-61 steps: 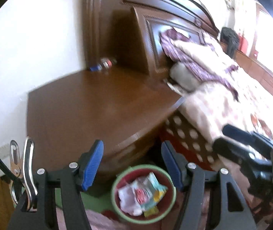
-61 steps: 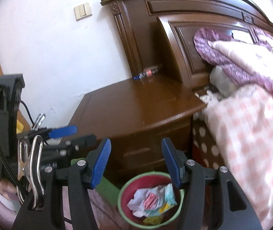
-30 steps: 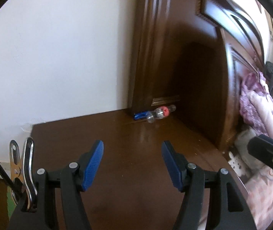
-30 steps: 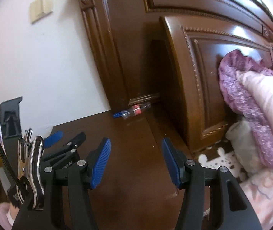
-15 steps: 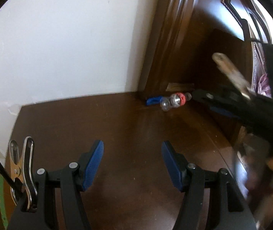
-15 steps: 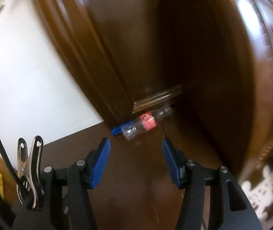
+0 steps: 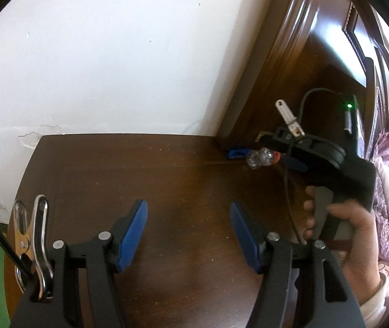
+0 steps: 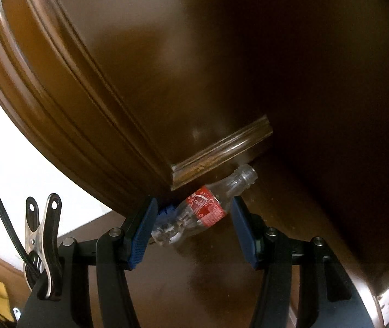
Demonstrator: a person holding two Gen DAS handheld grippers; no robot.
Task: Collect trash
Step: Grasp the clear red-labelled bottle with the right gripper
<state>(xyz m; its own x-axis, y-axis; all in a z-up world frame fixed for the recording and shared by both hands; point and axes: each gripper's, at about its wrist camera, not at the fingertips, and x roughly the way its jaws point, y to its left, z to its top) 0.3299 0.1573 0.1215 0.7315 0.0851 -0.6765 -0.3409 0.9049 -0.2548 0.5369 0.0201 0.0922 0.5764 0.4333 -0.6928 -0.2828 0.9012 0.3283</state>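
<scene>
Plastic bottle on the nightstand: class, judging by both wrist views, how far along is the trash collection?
Done: the right gripper has reached the empty plastic bottle lying against the headboard, which sits between its open jaws. In hand: nothing yet; the left gripper hangs open over the nightstand. Left: closing on the bottle, lifting it and binning it, plus the blue scrap beside it.

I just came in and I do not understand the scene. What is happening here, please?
A person is collecting trash with two handheld grippers. The right gripper has its jaws open around an empty plastic bottle lying on the wooden nightstand, against the headboard; it is not yet squeezed. A small blue item lies beside the bottle. The left gripper hangs open over the nightstand, holding nothing.
</scene>
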